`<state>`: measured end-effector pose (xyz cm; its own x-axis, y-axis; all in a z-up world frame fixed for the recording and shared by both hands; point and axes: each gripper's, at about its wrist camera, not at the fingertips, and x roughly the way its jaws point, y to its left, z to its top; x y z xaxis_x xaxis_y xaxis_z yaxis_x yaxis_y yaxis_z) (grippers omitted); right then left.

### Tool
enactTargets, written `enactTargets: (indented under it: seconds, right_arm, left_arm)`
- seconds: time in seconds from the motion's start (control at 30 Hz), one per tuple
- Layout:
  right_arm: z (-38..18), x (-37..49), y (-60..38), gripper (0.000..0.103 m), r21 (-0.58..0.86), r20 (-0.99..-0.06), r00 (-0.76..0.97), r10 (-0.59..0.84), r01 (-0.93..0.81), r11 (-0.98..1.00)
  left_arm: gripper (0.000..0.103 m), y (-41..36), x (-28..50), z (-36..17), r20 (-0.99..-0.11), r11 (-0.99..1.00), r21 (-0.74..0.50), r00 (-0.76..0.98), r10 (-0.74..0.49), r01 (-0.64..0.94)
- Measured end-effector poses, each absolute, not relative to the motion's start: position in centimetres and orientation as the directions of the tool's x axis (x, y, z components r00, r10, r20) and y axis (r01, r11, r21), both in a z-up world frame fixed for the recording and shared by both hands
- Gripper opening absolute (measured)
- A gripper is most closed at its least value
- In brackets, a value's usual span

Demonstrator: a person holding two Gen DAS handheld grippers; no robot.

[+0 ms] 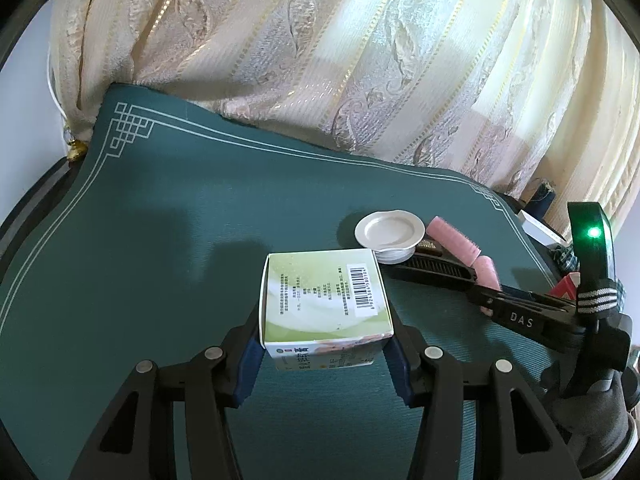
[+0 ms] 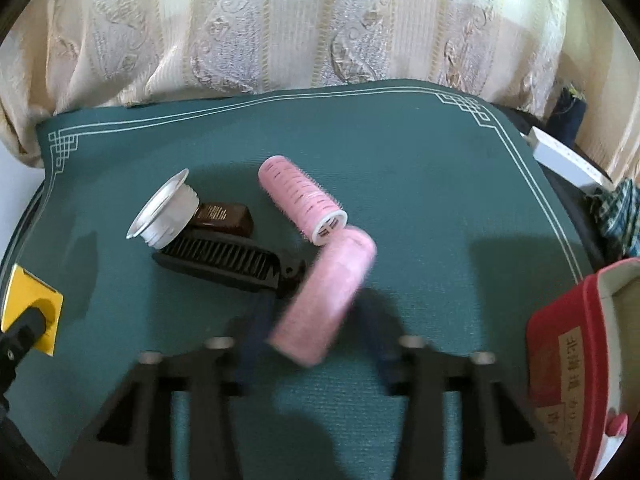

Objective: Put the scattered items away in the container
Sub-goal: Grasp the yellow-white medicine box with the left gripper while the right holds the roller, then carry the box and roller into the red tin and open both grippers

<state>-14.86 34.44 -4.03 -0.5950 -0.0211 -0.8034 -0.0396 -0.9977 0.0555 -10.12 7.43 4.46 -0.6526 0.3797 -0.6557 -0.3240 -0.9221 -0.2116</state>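
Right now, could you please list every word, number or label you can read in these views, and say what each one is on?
"DAS": white letters on the right gripper.
Barcode digits and small print on the green-and-white box in the left gripper: too small to read.
Chinese characters on the red box: blurred, not readable.
Gold print on the brown tube: too small.

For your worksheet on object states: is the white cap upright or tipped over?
Tipped: the cap lies on its side against the comb, wide rim off the mat.
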Motion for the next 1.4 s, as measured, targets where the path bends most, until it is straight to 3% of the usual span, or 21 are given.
enactTargets:
  seconds: [0.07,0.4,1.1,1.4]
  right_arm:
    - [-4.0,-14.4,35.1,0.03,0.078,-0.804,-0.594,-0.035,-0.047,-0.996]
    - [-0.7,-12.0,36.7,0.029,0.277,-0.706,-0.68,-0.197,-0.008,-0.961]
    - [-0.4,-11.0,34.7,0.029,0.221,-0.685,-0.708,-0.17,0.02,-0.975]
    - [1.8,-6.6,36.0,0.029,0.235,-0.645,-0.746,-0.164,0.01,-0.972]
  left_arm:
    - [0.055,7.4,-10.0,4.5,-0.653,-0.923,-0.208,-0.657,0.378,-0.324]
    - [0.055,7.9,-9.8,4.4,-0.657,-0.921,-0.193,-0.652,0.377,-0.337]
    - [0.055,8.6,-8.5,5.5,-0.618,-0.935,-0.114,-0.712,0.333,-0.337]
    - [0.055,9.4,-7.6,6.0,-0.61,-0.925,-0.116,-0.71,0.353,-0.361]
